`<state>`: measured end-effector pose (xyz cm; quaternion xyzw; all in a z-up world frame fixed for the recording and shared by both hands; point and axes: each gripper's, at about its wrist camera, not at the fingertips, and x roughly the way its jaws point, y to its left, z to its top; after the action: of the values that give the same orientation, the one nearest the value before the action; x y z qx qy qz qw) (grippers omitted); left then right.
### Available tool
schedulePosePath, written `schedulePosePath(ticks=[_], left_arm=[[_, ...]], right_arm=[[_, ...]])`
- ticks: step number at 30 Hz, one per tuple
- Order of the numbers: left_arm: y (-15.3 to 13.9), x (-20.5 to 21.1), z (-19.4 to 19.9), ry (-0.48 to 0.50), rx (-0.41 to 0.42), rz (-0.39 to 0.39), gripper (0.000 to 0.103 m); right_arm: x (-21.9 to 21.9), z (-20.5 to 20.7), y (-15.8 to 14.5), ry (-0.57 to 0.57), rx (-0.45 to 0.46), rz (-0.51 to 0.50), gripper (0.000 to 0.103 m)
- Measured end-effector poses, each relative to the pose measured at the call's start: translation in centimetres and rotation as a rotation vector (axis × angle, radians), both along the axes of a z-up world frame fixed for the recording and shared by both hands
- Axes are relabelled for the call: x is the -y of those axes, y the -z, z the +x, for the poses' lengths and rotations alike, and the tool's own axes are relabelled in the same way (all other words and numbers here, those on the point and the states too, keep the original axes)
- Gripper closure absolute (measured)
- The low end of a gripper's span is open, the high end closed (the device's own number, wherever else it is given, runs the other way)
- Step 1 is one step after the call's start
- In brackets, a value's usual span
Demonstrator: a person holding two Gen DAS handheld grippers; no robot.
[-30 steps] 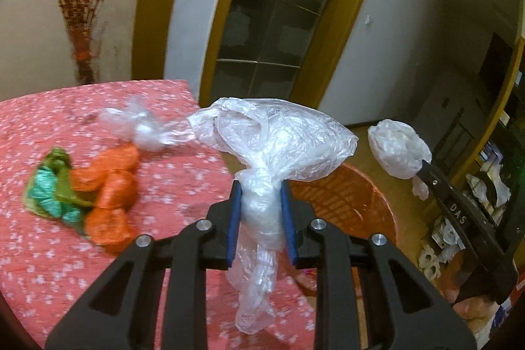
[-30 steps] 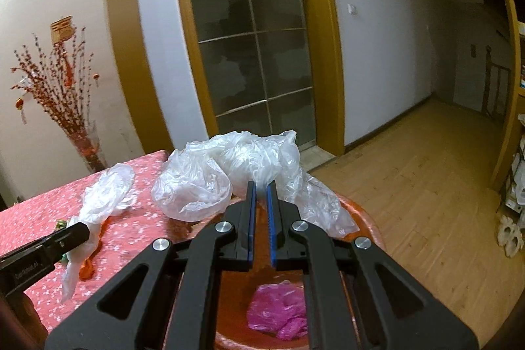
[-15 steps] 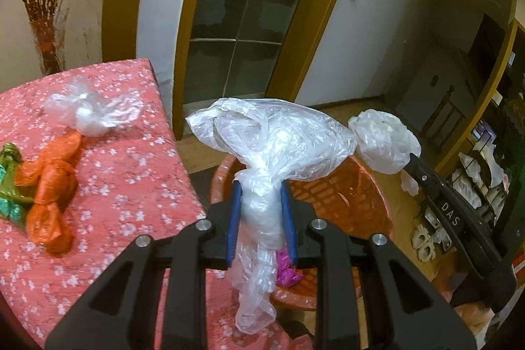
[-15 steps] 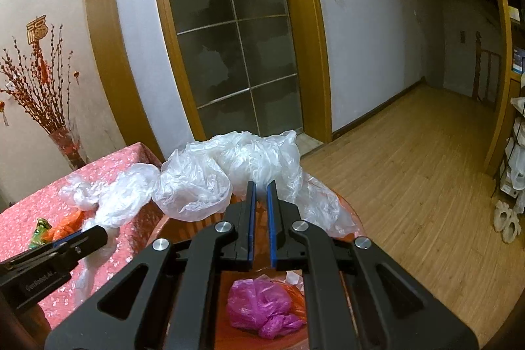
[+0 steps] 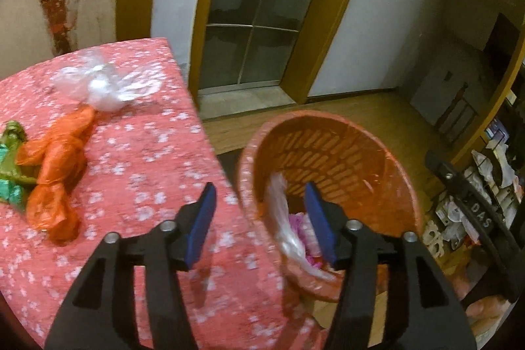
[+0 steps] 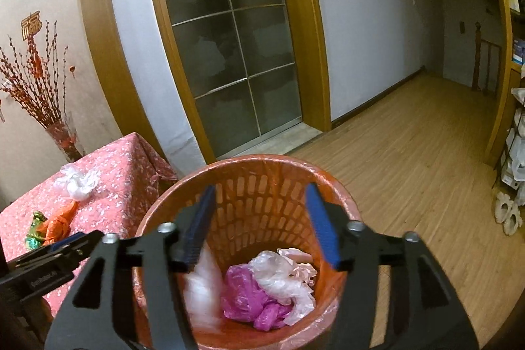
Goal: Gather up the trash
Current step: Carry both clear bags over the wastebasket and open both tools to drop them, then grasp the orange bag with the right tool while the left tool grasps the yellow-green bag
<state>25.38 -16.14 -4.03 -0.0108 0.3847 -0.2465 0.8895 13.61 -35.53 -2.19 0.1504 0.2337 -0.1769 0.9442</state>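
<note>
My left gripper [image 5: 259, 202] hangs over the near rim of the orange basket [image 5: 328, 117]; its jaws are opening with nothing pressed between them. A clear plastic bag [image 5: 282, 218] blurs downward just below the blue pads. My right gripper [image 6: 261, 195] is above the basket's mouth [image 6: 249, 159], jaws opening and empty. A white bag [image 6: 200, 287] is blurred inside the basket beside a pink bag [image 6: 249, 294] and a clear bag [image 6: 282, 271]. On the red flowered table [image 5: 147, 153] lie a clear bag [image 5: 98, 84], orange bags [image 5: 59, 159] and a green bag [image 5: 10, 159].
The basket stands on the wooden floor [image 6: 410, 153] against the table's corner. A vase of red branches [image 6: 62, 136] stands behind the table. A glass sliding door [image 6: 229, 38] is beyond. Shelves with white things [image 6: 508, 212] line the right side.
Both grippers have sunk toward the basket and opened. The clear bags they were shut on have dropped out of the jaws into the basket.
</note>
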Motion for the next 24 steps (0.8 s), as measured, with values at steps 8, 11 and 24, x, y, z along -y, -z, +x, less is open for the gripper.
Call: schedulePosePath(ticks=[8, 11, 24], left_arm=[[0.1, -4.8, -0.3, -0.100, 0.032, 0.060, 0.033], [0.1, -7.5, -0.1, -0.152, 0.028, 0.063, 0.033], [-0.9, -20.1, 0.0, -0.411, 0.068, 0.080, 0.033]], right_arm=[[-1.3, 0.1, 0.3, -0.035, -0.021, -0.012, 0.039], [-2.4, 0.4, 0.2, -0.063, -0.025, -0.016, 0.039], [-12.6, 5.2, -0.1, -0.350, -0.070, -0.024, 0.039]])
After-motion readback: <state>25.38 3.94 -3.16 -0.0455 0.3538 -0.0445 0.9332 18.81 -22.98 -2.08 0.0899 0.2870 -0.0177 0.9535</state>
